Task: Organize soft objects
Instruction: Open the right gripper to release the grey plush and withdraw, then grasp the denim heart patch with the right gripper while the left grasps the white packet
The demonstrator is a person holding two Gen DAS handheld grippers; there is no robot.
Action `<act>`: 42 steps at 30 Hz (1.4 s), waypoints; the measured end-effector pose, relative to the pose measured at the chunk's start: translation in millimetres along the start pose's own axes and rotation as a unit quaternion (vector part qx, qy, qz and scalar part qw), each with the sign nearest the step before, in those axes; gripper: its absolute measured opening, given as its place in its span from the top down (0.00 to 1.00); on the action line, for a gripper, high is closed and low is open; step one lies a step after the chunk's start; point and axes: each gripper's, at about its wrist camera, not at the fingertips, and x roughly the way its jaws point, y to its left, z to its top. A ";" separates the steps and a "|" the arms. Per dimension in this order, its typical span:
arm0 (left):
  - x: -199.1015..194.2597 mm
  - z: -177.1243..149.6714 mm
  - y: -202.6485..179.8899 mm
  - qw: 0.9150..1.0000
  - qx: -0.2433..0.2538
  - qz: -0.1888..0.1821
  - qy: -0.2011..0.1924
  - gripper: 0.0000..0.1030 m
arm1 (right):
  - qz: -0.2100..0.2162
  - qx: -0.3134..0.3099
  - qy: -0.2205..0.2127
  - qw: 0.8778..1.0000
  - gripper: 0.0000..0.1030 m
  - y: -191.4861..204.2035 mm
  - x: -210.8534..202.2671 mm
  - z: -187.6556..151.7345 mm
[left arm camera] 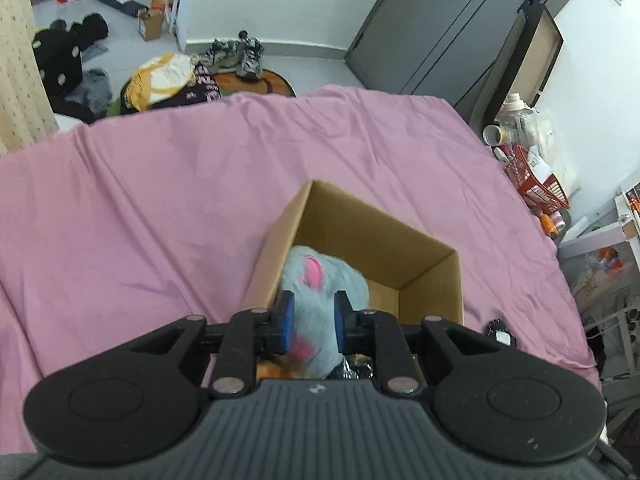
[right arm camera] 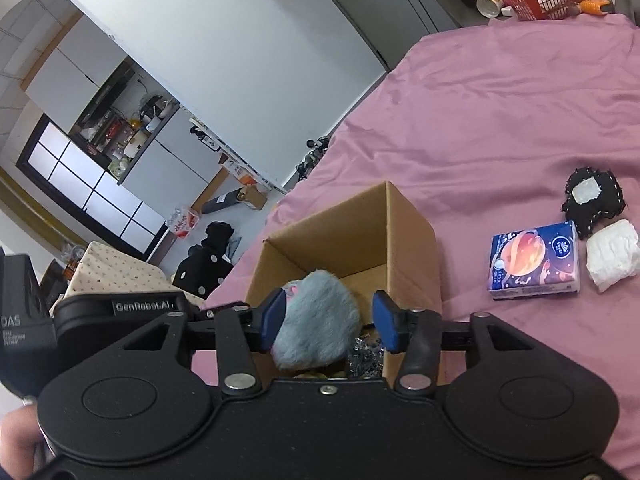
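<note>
Covering the bed, a pink sheet (left arm camera: 160, 184) runs bare toward cluttered floor. The left gripper (left arm camera: 313, 320) pinches a blue plush toy (left arm camera: 320, 280) inside the cardboard box (left arm camera: 432, 276); the right gripper (right arm camera: 328, 320) hangs spread above it, a tissue pack (right arm camera: 534, 260) nearby.

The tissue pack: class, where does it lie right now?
In the right wrist view, the tissue pack lies on the pink sheet, right of the cardboard box, beside a white bundle.
</note>
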 end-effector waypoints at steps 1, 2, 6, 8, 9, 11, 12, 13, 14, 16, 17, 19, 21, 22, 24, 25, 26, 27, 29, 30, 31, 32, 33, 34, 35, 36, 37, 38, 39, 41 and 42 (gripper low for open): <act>-2.2 1.1 -2.7 1.000 0.003 0.003 -0.001 0.77 | 0.000 -0.002 -0.001 1.000 0.48 1.5 -1.2 0.9; -5.2 1.8 -5.5 1.000 0.007 0.005 -0.002 0.74 | 0.000 -0.004 -0.001 1.000 0.46 2.5 -3.1 1.7; -17.5 2.1 -15.2 1.000 0.023 0.010 -0.016 0.65 | -0.010 -0.010 -0.001 1.000 0.37 3.2 -11.0 3.9; -22.4 0.8 -21.8 0.999 0.035 0.017 -0.024 0.54 | -0.013 -0.011 0.006 1.000 0.37 2.1 -13.8 5.2; -24.8 -0.5 -25.2 0.999 0.040 0.021 -0.027 0.50 | -0.011 -0.008 0.007 1.000 0.36 1.1 -16.2 5.9; -28.5 -2.1 -31.6 0.998 0.048 0.030 -0.035 0.44 | -0.016 -0.003 0.006 1.000 0.33 -1.0 -20.8 7.6; -31.4 -3.1 -35.2 0.997 0.051 0.037 -0.039 0.43 | -0.021 -0.003 0.005 1.000 0.31 -1.6 -23.8 8.5; -33.5 -3.7 -37.9 0.997 0.054 0.042 -0.042 0.39 | -0.029 -0.002 0.004 1.000 0.28 -2.3 -26.3 9.4; -36.2 -5.0 -41.5 0.996 0.058 0.046 -0.047 0.35 | -0.034 -0.001 0.001 0.999 0.27 -3.7 -29.0 10.0; -41.7 -8.8 -48.7 0.995 0.063 0.050 -0.056 0.32 | -0.046 0.007 -0.003 0.999 0.22 -7.8 -35.6 12.0; -43.5 -10.7 -51.4 0.995 0.063 0.049 -0.059 0.28 | -0.051 0.011 -0.005 0.999 0.21 -10.8 -38.4 12.8; -46.8 -15.5 -55.6 0.996 0.057 0.039 -0.064 0.24 | -0.058 0.021 -0.011 0.998 0.16 -16.7 -47.1 14.5; -48.6 -19.7 -60.6 0.996 0.055 0.038 -0.066 0.24 | -0.071 0.026 -0.017 0.997 0.15 -21.7 -54.2 16.5; -49.4 -22.2 -64.0 0.995 0.057 0.038 -0.067 0.24 | -0.077 0.028 -0.020 0.996 0.15 -24.2 -58.3 17.7; -51.6 -27.3 -70.2 0.995 0.059 0.037 -0.073 0.24 | -0.079 0.037 -0.024 0.996 0.08 -31.2 -66.5 20.1; -53.2 -30.1 -72.9 0.995 0.058 0.037 -0.076 0.24 | -0.077 0.042 -0.024 0.996 0.04 -35.4 -69.3 21.8; -54.6 -32.6 -76.0 0.995 0.058 0.035 -0.079 0.24 | -0.075 0.050 -0.027 0.996 0.04 -39.5 -73.6 22.6; -55.7 -34.6 -79.2 0.994 0.059 0.033 -0.081 0.24 | -0.073 0.055 -0.030 0.995 0.04 -42.7 -77.3 23.4; -57.5 -38.5 -87.8 0.994 0.065 0.027 -0.079 0.24 | -0.071 0.066 -0.036 0.995 0.02 -50.4 -86.4 25.1; -58.8 -39.7 -93.2 0.994 0.070 0.024 -0.076 0.24 | -0.070 0.069 -0.039 0.994 0.00 -53.6 -90.2 25.7; -60.0 -41.4 -98.5 0.994 0.075 0.022 -0.077 0.24 | -0.070 0.070 -0.042 0.994 0.00 -56.7 -93.8 26.0; -62.0 -43.6 -104.7 0.993 0.084 0.022 -0.082 0.24 | -0.069 0.070 -0.042 0.994 0.00 -60.0 -97.6 25.7; -63.9 -46.2 -110.7 0.992 0.093 0.022 -0.088 0.24 | -0.070 0.069 -0.041 0.994 0.00 -63.1 -100.2 26.0; -64.8 -48.8 -116.4 0.991 0.098 0.021 -0.092 0.24 | -0.068 0.069 -0.040 0.994 0.00 -66.3 -102.7 25.9; -65.5 -50.8 -120.8 0.990 0.102 0.016 -0.092 0.22 | -0.068 0.070 -0.039 0.994 0.00 -69.6 -104.1 25.7; -65.3 -52.6 -125.5 0.990 0.107 0.008 -0.087 0.19 | -0.070 0.073 -0.038 0.994 0.00 -73.0 -105.8 25.8; -65.0 -55.3 -130.4 0.990 0.113 0.003 -0.079 0.15 | -0.072 0.078 -0.039 0.994 0.00 -75.5 -107.9 25.7; -64.9 -57.8 -135.7 0.990 0.120 0.005 -0.076 0.15 | -0.073 0.082 -0.042 0.993 0.00 -78.5 -110.3 25.7; -64.7 -60.3 -140.0 0.989 0.125 0.012 -0.076 0.14 | -0.072 0.084 -0.046 0.993 0.00 -81.2 -113.4 26.3; -65.3 -66.6 -148.4 0.988 0.129 0.021 -0.083 0.08 | -0.070 0.087 -0.053 0.992 0.00 -86.3 -119.9 28.2; -65.1 -68.9 -151.4 0.988 0.126 0.017 -0.085 0.06 | -0.068 0.089 -0.056 0.992 0.00 -88.9 -123.4 29.7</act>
